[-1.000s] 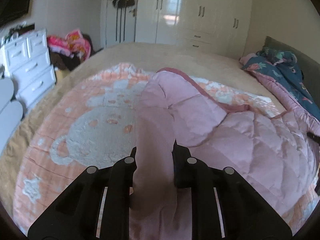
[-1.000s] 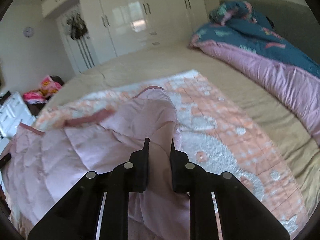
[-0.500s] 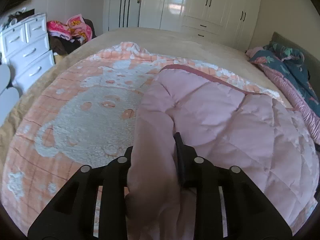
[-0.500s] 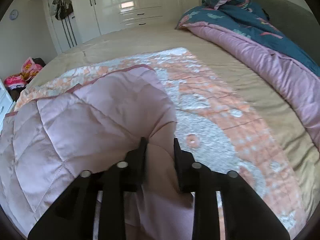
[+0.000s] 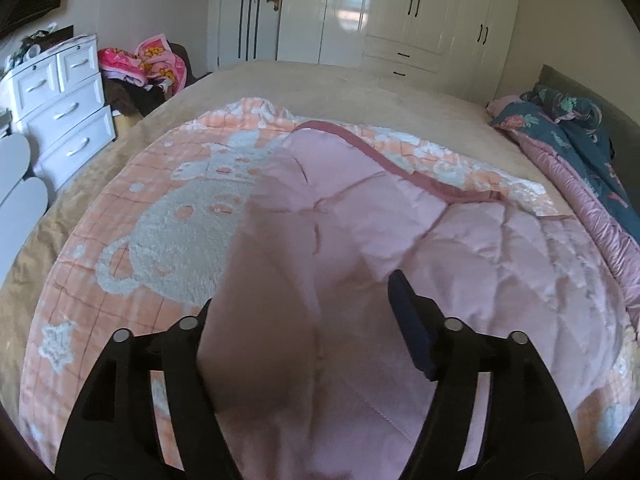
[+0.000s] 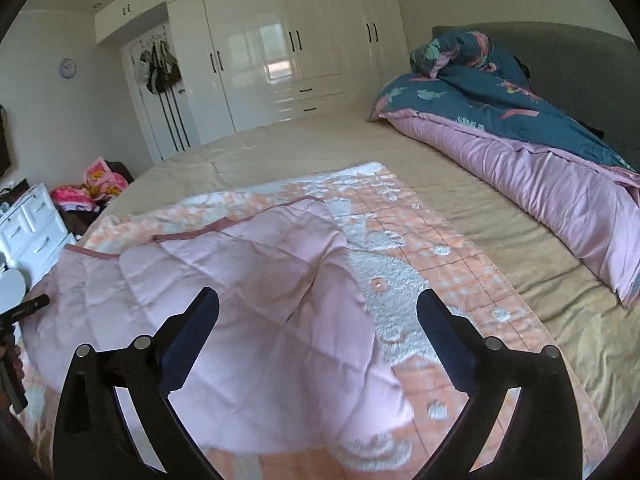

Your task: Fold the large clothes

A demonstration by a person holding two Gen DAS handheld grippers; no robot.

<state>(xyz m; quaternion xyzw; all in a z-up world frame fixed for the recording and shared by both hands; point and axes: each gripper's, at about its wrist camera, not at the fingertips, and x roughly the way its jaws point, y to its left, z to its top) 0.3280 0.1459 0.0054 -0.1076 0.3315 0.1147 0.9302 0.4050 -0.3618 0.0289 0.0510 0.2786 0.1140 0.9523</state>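
Observation:
A large blanket lies spread on the bed, its pink quilted side [image 5: 460, 248] folded over its orange-and-white fleece side [image 5: 160, 220]. In the left wrist view my left gripper [image 5: 302, 292] has its jaws opening. A slack fold of the pink fabric still lies between them and drapes over the left finger, but the pads do not press on it. In the right wrist view my right gripper [image 6: 318, 294] is opening wide above the pink quilted layer [image 6: 240, 264]. That layer's corner rests loose on the fleece side [image 6: 420, 240], free of both fingers.
A rolled blue-and-pink duvet [image 6: 520, 128] lies along the grey headboard [image 6: 560, 48] on the right. A white chest of drawers [image 5: 60, 100] and a heap of clothes [image 5: 148, 64] stand left of the bed. White wardrobes [image 5: 380, 20] fill the far wall.
Both grippers were shut on pink folds and have spread open. The released fabric has dropped flat onto the blanket, and the right gripper has drawn back from it.

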